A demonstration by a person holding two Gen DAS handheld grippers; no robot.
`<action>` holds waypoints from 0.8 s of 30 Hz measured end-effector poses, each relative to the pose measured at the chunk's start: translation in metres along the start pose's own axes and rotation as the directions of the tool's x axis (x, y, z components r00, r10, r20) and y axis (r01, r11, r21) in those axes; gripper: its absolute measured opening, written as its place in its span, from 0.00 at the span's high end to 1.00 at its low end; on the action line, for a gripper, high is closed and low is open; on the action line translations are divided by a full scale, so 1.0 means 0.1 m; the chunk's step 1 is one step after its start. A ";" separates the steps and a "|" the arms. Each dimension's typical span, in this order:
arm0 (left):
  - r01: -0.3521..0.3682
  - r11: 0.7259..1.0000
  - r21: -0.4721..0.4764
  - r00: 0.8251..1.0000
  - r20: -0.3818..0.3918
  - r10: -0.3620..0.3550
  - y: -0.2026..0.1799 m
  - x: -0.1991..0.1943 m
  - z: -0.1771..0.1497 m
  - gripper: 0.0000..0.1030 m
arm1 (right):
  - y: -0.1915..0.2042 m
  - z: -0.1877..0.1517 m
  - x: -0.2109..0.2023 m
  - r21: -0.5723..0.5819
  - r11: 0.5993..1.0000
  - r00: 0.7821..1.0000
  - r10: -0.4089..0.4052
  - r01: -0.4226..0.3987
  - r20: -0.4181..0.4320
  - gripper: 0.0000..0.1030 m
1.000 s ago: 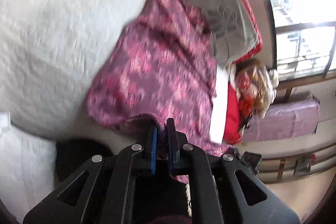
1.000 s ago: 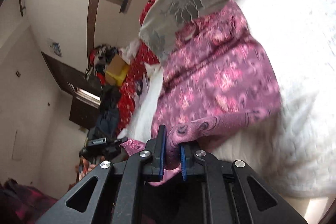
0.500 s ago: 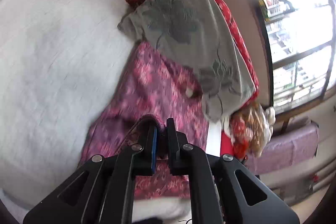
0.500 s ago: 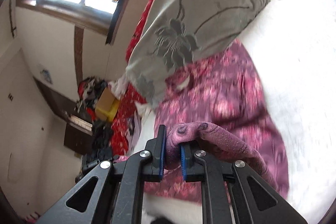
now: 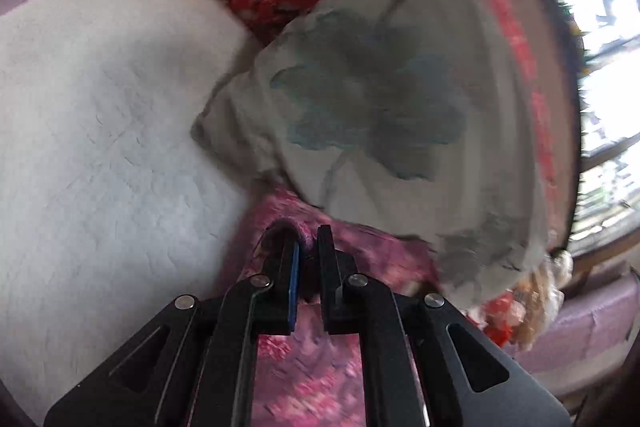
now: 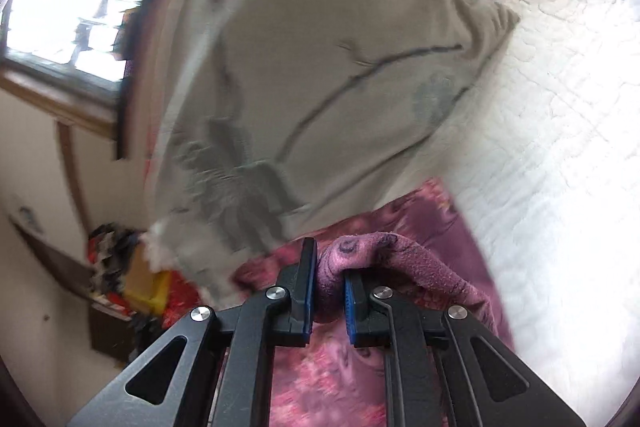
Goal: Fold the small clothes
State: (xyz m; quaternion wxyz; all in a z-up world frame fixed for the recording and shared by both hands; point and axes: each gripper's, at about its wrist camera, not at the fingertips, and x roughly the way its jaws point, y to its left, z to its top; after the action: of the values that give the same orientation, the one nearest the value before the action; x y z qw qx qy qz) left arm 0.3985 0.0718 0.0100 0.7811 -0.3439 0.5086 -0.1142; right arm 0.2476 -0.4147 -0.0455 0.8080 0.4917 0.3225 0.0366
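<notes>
Your right gripper [image 6: 327, 269], jaws just easing wider, has a fold of the pink patterned garment [image 6: 384, 259] between its pads low in the frame, under the grey cushion [image 6: 320, 67], the white quilt [image 6: 560, 147] at right.

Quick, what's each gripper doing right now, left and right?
Left gripper: closed on the pink patterned garment.
Right gripper: jaws have just been opening, a fold of the same garment between the pads.

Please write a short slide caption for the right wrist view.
Right gripper pinching pink patterned garment beside grey floral cloth.
</notes>
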 end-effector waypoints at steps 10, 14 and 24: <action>0.232 0.958 -0.172 0.967 -0.070 -0.246 0.31 -0.12 0.13 0.87 | -0.02 0.09 -0.29 0.033 0.997 0.997 0.071 -0.071 0.006 0.64; 0.206 0.969 -0.134 0.977 -0.028 -0.211 0.23 -0.33 0.12 0.67 | -0.15 0.15 -0.58 0.074 0.995 0.993 0.063 -0.071 0.105 0.55; -0.106 0.979 0.175 0.993 -0.024 0.112 -0.06 -0.15 -0.91 0.48 | -0.24 -0.02 -0.12 -0.124 0.938 0.946 -0.325 0.323 0.003 0.55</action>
State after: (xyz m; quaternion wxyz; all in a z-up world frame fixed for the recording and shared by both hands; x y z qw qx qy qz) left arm 0.3132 0.0365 0.0023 0.8044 -0.2441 0.5279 -0.1208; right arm 0.2311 -0.4298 -0.0598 0.8289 0.3807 0.4032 -0.0728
